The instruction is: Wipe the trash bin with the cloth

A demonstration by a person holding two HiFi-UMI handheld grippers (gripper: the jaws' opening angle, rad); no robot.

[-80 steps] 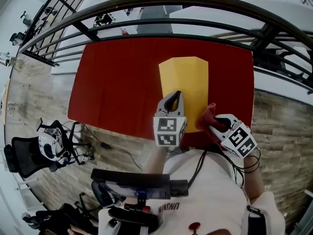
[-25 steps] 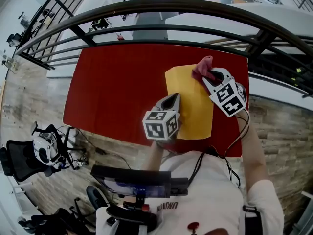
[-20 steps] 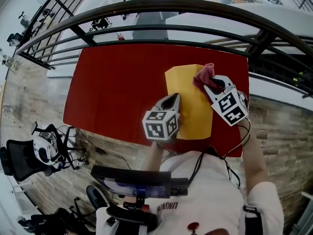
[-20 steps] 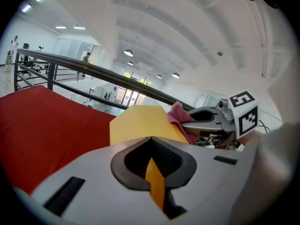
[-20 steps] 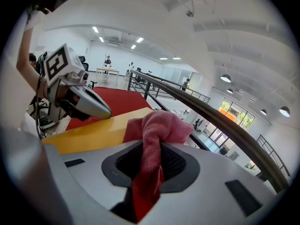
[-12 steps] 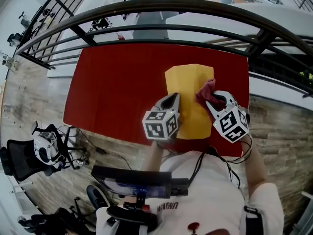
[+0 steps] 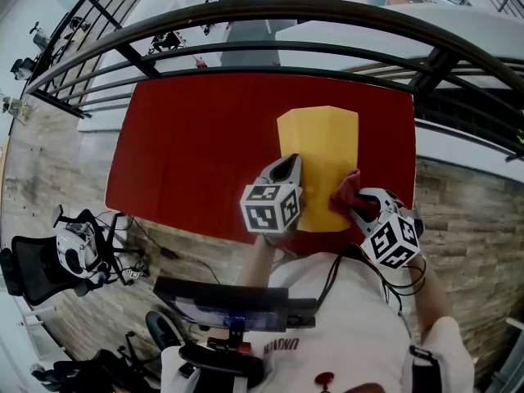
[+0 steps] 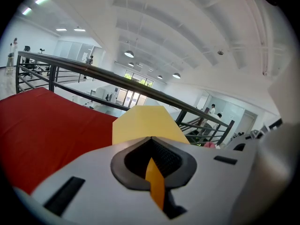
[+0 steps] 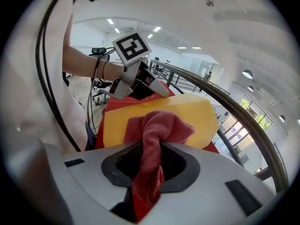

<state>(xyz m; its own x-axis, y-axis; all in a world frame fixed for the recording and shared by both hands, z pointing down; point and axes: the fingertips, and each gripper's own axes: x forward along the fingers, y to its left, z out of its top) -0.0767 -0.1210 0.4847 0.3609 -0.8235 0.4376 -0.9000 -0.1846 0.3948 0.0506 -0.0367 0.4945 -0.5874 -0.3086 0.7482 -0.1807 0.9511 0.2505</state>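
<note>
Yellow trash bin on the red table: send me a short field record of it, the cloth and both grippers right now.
bin: yellow angular trash bin, lying on red table
left gripper: shut on the bin's near edge
right gripper: shut on red terry cloth
cloth position: at bin's near right corner; contact unclear

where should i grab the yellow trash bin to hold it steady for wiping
Pinch its thin wall at the left near edge, coming from the person's side. The trash bin lies flat on the red table, and that wall is slim enough to fit between tongs; the left tongs clamp it there.
</note>
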